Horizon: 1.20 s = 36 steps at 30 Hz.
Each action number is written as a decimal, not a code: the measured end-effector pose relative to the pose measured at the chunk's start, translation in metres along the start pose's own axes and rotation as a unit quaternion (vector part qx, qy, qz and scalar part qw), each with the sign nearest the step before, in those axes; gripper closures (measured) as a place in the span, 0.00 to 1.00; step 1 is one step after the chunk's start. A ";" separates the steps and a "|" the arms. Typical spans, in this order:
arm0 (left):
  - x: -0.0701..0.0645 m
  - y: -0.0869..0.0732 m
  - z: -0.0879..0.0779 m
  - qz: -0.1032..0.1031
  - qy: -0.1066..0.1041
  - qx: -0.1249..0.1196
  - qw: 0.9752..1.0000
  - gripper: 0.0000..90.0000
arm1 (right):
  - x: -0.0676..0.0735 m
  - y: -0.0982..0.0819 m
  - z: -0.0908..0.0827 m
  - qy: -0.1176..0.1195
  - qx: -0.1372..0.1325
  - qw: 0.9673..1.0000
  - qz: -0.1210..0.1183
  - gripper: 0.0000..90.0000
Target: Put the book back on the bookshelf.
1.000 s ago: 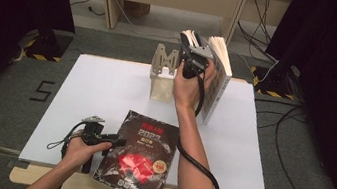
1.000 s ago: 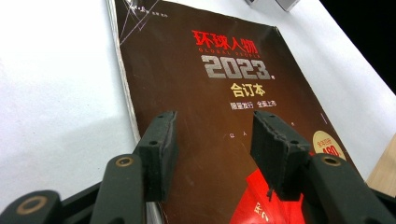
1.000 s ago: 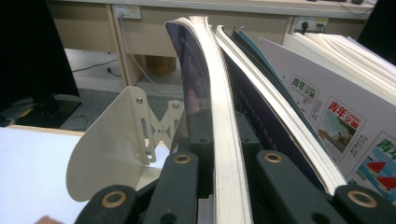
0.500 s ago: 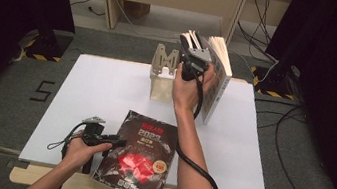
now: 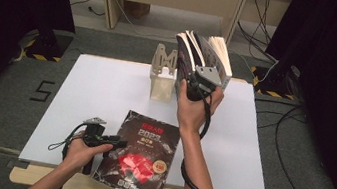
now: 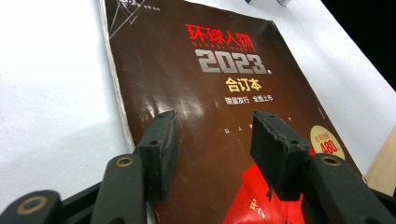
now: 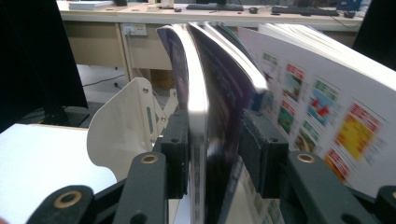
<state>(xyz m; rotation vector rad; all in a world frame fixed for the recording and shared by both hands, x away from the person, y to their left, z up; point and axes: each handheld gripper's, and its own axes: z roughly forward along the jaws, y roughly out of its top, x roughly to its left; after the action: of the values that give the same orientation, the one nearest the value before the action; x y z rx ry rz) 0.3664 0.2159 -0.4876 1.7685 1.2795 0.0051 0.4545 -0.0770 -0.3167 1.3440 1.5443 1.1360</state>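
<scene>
Magazines: our right tongs (image 5: pixel 198 81) are clamped on one upright magazine (image 7: pixel 205 107) beside the cream bookend (image 5: pixel 162 76), next to a standing book (image 5: pixel 220 57). Left tongs (image 6: pixel 212 140) gape empty over the dark volume (image 5: pixel 140 153) lying flat on the tabletop (image 5: pixel 107 85), likely unshelved.

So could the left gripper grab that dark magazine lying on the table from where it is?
Probably yes. The left gripper sits open just over the magazine, jaws either side of its cover, nothing between. But the magazine lies flat, so it would likely need an edge.
</scene>
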 end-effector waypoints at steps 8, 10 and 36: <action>0.000 0.000 0.000 0.002 0.000 0.001 1.000 0.55 | -0.008 -0.005 -0.004 0.002 -0.001 1.000 0.019 0.66; 0.000 0.000 0.000 0.002 -0.001 0.001 1.000 0.55 | -0.011 -0.003 0.001 0.004 0.006 1.000 0.023 0.66; 0.000 0.000 0.001 0.001 -0.005 0.001 1.000 0.55 | -0.004 0.009 0.006 0.001 0.032 0.999 -0.003 0.89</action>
<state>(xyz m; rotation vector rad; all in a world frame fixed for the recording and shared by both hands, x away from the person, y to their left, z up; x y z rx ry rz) 0.3671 0.2155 -0.4878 1.7697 1.2706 -0.0023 0.4635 -0.0795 -0.3098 1.3805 1.5983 1.0933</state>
